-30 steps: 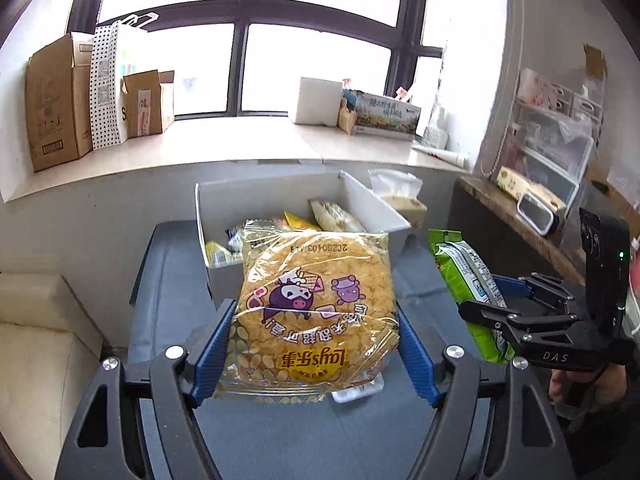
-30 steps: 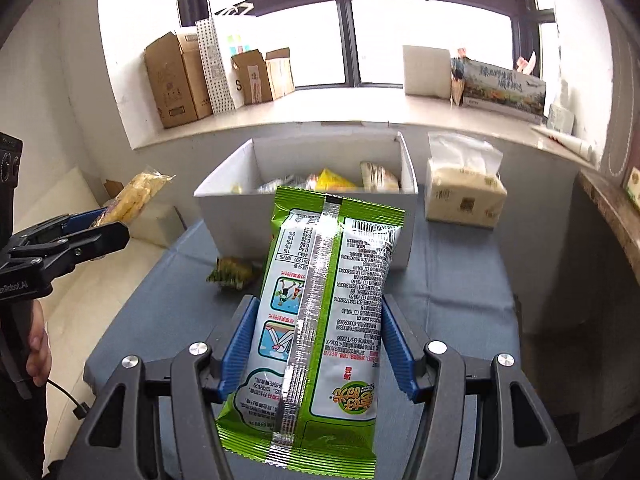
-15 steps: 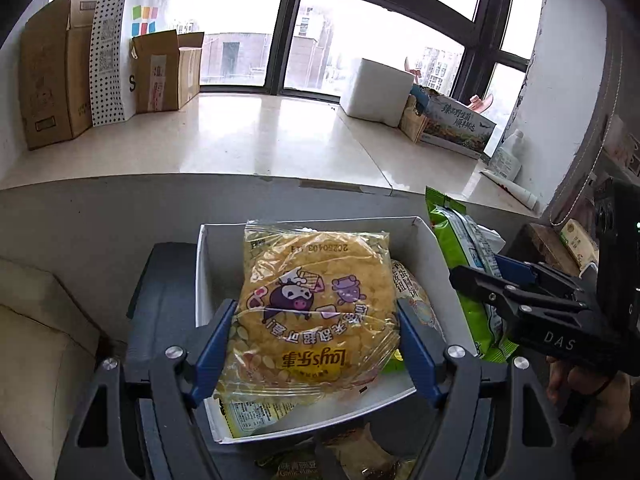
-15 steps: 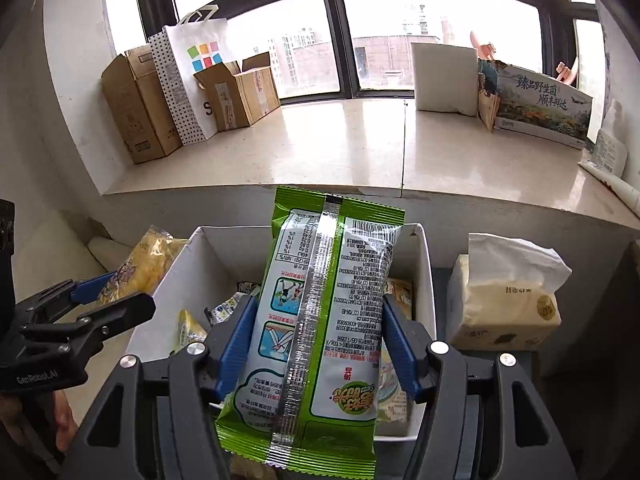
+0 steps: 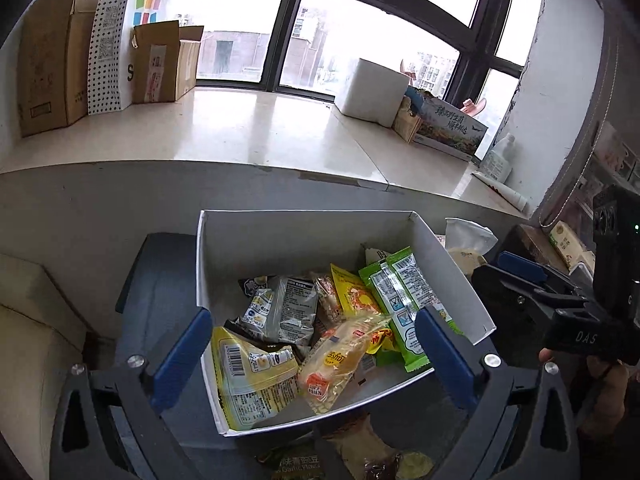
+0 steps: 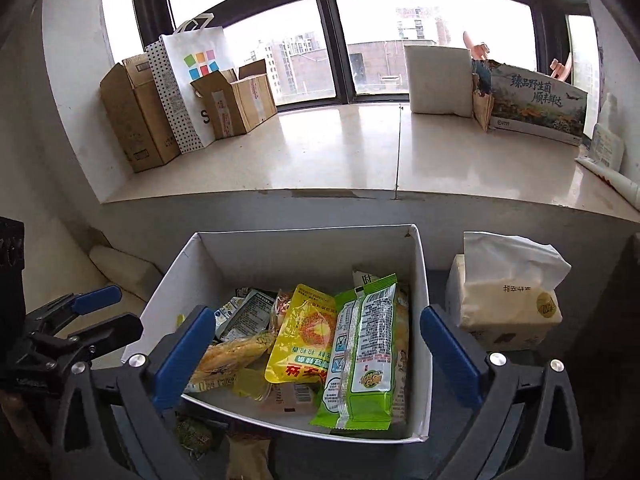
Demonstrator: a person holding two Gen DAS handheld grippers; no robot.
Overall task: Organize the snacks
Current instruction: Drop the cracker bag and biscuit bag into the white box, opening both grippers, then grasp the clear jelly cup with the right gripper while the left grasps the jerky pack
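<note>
A white box (image 5: 304,236) holding several snack packets stands on the dark blue table under both grippers. My left gripper (image 5: 312,316) hangs over its near edge, jaws opening wide, with nothing pressed between the pads. Below it, the yellow corn-cake packet (image 5: 340,364) lies loose on the pile. My right gripper (image 6: 315,314) is above the same box, its jaws also opening and free of any packet. The green packet (image 6: 360,352) rests inside along the right wall. Each gripper shows at the edge of the other's view.
A tissue pack (image 6: 504,304) stands right of the box. Loose snacks (image 5: 296,464) lie on the table in front of it. The windowsill behind carries cardboard boxes (image 6: 136,120), a paper bag (image 6: 192,80) and a white block (image 6: 438,80). A person's hand (image 5: 604,396) holds the right gripper.
Both grippers came over the white box, then opened. The yellow packet dropped from the left one and the green packet from the right one; both now lie in the box.
</note>
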